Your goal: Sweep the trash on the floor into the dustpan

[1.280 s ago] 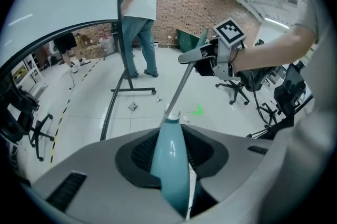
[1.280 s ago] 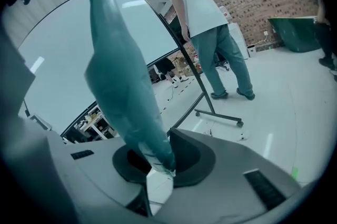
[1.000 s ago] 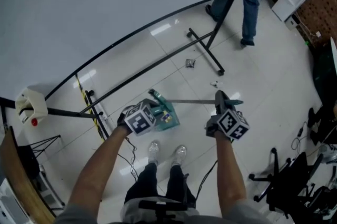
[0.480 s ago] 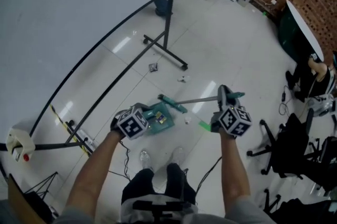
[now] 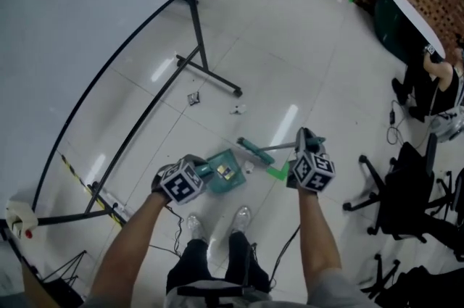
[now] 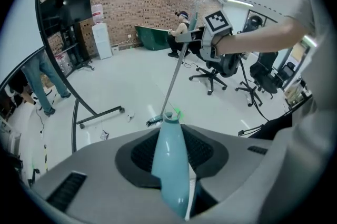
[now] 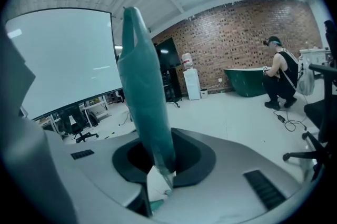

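Two tools, lower centre: our left gripper (image 5: 199, 170) clamps the handle of the pale teal plastic dustpan (image 5: 236, 182); our right gripper (image 5: 305, 140) clamps the teal-gripped metal broom (image 5: 254, 148).

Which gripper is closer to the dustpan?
Left. The left gripper grips the dustpan by its handle; the right gripper holds the broom, off to the dustpan's right.
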{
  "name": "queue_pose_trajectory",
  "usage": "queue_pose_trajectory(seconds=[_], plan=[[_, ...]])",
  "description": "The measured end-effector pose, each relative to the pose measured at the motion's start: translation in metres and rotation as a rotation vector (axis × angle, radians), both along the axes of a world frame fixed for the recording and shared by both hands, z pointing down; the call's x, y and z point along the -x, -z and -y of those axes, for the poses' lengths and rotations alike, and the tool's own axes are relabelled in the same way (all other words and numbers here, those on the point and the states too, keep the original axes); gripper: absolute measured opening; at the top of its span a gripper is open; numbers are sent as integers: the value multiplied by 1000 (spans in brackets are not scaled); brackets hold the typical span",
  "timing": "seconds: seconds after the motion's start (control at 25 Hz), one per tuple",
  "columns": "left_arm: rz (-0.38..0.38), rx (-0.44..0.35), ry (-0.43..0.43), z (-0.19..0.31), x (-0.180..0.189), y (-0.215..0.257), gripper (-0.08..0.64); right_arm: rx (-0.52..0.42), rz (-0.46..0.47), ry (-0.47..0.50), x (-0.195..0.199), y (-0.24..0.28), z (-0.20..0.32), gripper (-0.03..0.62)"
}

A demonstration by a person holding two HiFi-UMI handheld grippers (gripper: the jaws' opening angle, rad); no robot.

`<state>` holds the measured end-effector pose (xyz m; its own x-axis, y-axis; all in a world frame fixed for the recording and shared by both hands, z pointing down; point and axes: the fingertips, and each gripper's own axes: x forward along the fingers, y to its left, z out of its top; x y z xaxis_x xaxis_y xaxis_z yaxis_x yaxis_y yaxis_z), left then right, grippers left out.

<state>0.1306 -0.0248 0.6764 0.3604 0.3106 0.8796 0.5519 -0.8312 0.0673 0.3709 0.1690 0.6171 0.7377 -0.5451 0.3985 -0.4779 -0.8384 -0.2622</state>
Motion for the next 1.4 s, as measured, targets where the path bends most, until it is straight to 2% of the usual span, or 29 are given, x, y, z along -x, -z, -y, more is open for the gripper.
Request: queue_pose_trajectory(seconds=[0.08, 0.28, 0.44, 0.64, 0.8, 0.92, 1.12, 1.4], plan=[[5, 0, -2, -8, -6, -3, 120, -16, 56, 4, 9, -25, 0, 49], [0, -5, -7, -24, -16, -2, 120, -140, 197, -7, 44, -54, -1, 51], [-2, -7, 11, -22, -16, -4, 120, -193, 229, -3, 59, -45, 5, 52], [-1, -4, 17, -16, -15, -5, 120, -212, 175, 17, 47, -13, -1, 49], [17, -36, 22, -6, -16, -6, 120, -226, 127, 35, 33, 13, -5, 49], [20, -49, 55, 5, -23, 0, 120, -231, 101, 25, 14, 27, -14, 49], [-43, -27, 149, 23, -52, 24, 120, -229, 54, -12, -32, 55, -33, 49], [-84, -17, 189, 49, -104, 26, 120, -159, -16, -27, -104, 74, -17, 49]])
